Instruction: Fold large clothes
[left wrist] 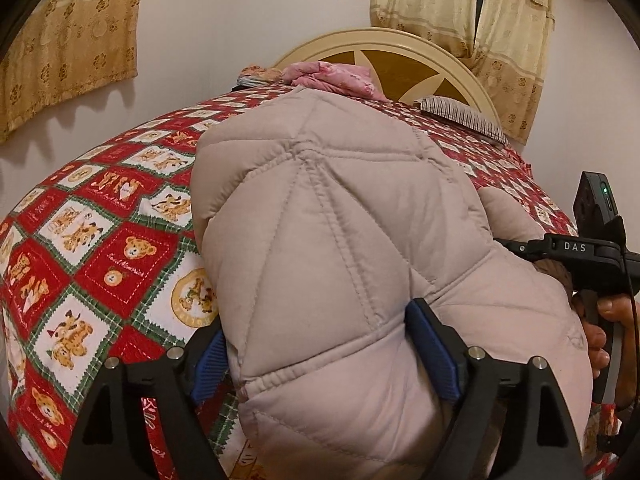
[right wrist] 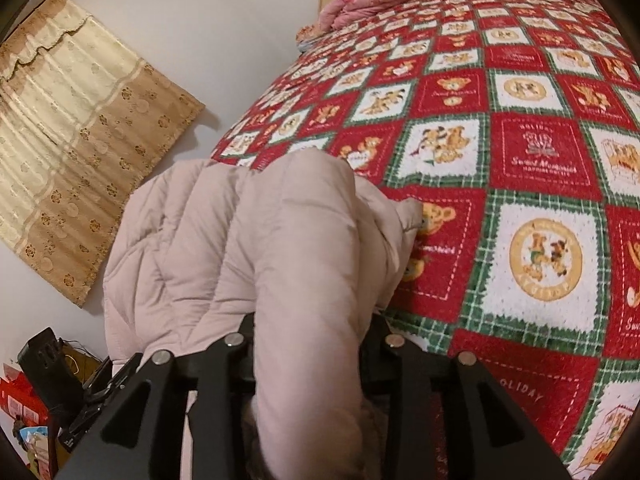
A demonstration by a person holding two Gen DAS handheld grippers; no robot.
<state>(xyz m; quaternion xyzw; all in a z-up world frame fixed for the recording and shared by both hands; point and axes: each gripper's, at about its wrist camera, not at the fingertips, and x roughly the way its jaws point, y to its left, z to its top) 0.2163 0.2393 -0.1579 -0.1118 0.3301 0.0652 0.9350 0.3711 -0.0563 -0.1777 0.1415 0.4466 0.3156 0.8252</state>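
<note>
Both grippers pinch the quilted jacket's (left wrist: pixel 340 220) near edge.
Its long axis runs toward 12 o'clock from the left gripper (left wrist: pixel 320 356); the right gripper (right wrist: pixel 308 344) grips bunched padding, bedspread (right wrist: pixel 520 160) at 1 o'clock.

One padded jacket (left wrist: pixel 340 240), two claws (left wrist: pixel 320 352) (right wrist: pixel 308 344), two curtains (left wrist: pixel 68 40) (left wrist: pixel 480 20).

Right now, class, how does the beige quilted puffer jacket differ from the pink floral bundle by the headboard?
The beige quilted puffer jacket is plain and stitched in panels; the pink floral bundle is printed. The jacket lies at the near end of the bed, the bundle far off against the cream headboard. The left tool and the right tool both grip the jacket; nothing grips the bundle. Both rest on the red bear-patterned bedspread.
</note>
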